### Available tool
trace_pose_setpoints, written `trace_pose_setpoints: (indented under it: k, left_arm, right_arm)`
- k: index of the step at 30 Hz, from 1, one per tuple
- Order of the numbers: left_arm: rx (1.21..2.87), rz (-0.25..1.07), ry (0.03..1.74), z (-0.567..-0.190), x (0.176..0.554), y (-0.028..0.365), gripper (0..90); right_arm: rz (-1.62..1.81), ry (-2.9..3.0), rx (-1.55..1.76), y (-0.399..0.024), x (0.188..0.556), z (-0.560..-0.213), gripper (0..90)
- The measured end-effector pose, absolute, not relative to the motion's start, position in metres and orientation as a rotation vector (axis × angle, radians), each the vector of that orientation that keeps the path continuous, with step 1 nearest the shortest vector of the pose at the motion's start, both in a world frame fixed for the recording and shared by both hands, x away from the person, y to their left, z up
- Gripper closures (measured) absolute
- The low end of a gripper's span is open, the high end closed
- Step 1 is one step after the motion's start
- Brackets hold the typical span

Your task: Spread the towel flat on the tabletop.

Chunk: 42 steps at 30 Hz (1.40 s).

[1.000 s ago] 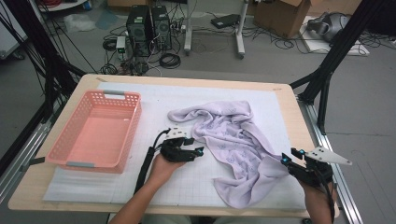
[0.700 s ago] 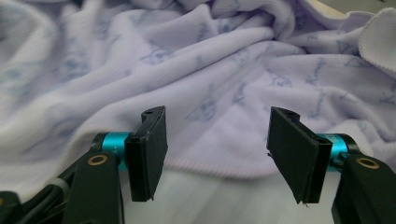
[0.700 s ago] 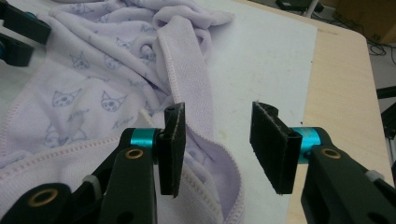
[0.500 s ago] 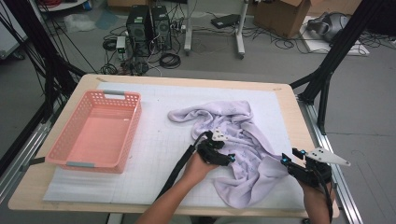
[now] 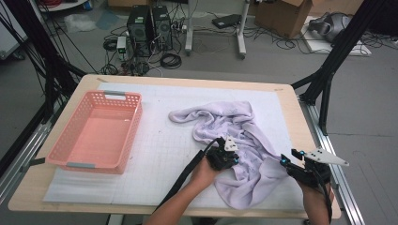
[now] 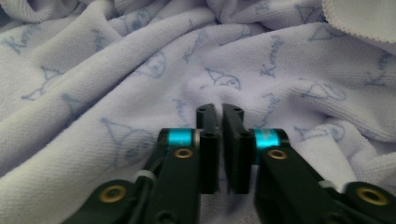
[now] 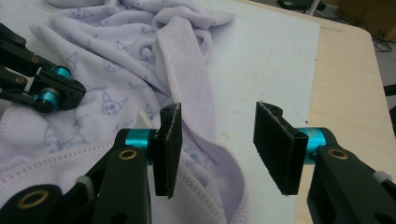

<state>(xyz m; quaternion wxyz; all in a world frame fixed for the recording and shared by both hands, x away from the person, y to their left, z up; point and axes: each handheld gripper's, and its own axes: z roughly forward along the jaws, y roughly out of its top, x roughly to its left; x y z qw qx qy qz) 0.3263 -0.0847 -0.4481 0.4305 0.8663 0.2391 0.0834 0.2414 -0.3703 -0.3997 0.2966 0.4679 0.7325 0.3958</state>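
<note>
Lab floor w/ cables behind the table (image 5: pixel 291 101). Towel (image 5: pixel 244 140) lies crumpled at centre-right, basket (image 5: pixel 96 133) empty. Left gripper (image 5: pixel 230 157) has crossed onto the towel & its jaws just closed, apparently pinching a fold. Right gripper (image 7: pixel 217 135) waits open at the hem, so a lift looks next.

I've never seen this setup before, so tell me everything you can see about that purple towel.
The towel is pale lilac terry cloth printed with small cartoon faces and lettering, hemmed along its edges. It lies crumpled on the white mat. The left gripper rests on its middle, jaws closed; the right gripper stands open at its edge.
</note>
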Motion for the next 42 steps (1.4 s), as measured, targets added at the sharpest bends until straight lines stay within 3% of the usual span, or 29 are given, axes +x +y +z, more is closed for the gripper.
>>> trace_pose_setpoints:
  k: [3, 9, 16, 22, 28, 33, 34, 37, 40, 42]
  left_arm:
    - [2.143, 0.220, 0.635, -0.447, 0.330, -0.075, 87.3]
    - [2.030, 0.225, 0.801, -0.441, 0.349, -0.009, 87.5]
    - [1.976, 0.269, 0.898, -0.438, 0.357, 0.034, 87.5]
    - [1.888, 0.374, 1.047, -0.438, 0.364, 0.080, 87.5]
    - [1.864, 0.404, 1.045, -0.439, 0.358, 0.098, 86.9]
    - [1.877, 0.406, 1.018, -0.439, 0.353, 0.100, 85.9]
    - [1.881, 0.391, 1.016, -0.440, 0.353, 0.100, 82.9]
    - [1.882, 0.350, 1.033, -0.442, 0.352, 0.099, 57.0]
    - [1.919, 0.319, 1.035, -0.446, 0.349, 0.097, 46.6]
    - [1.921, 0.327, 1.031, -0.446, 0.350, 0.095, 44.9]
  right_arm:
    - [1.056, 1.947, 1.246, -0.371, 0.241, -0.400, 51.1]
    - [1.060, 1.948, 1.250, -0.370, 0.241, -0.400, 51.1]
    - [1.062, 1.960, 1.250, -0.365, 0.242, -0.401, 51.1]
    - [1.065, 1.982, 1.241, -0.359, 0.244, -0.402, 51.1]
    - [1.086, 2.029, 1.213, -0.342, 0.257, -0.405, 51.9]
    - [1.099, 2.095, 1.161, -0.318, 0.282, -0.408, 57.9]
    - [1.110, 2.112, 1.165, -0.313, 0.288, -0.409, 59.4]
    - [1.131, 2.160, 1.142, -0.295, 0.309, -0.414, 60.5]
    - [1.125, 2.237, 1.110, -0.273, 0.331, -0.422, 60.9]
    - [1.110, 2.263, 1.103, -0.262, 0.341, -0.427, 61.0]
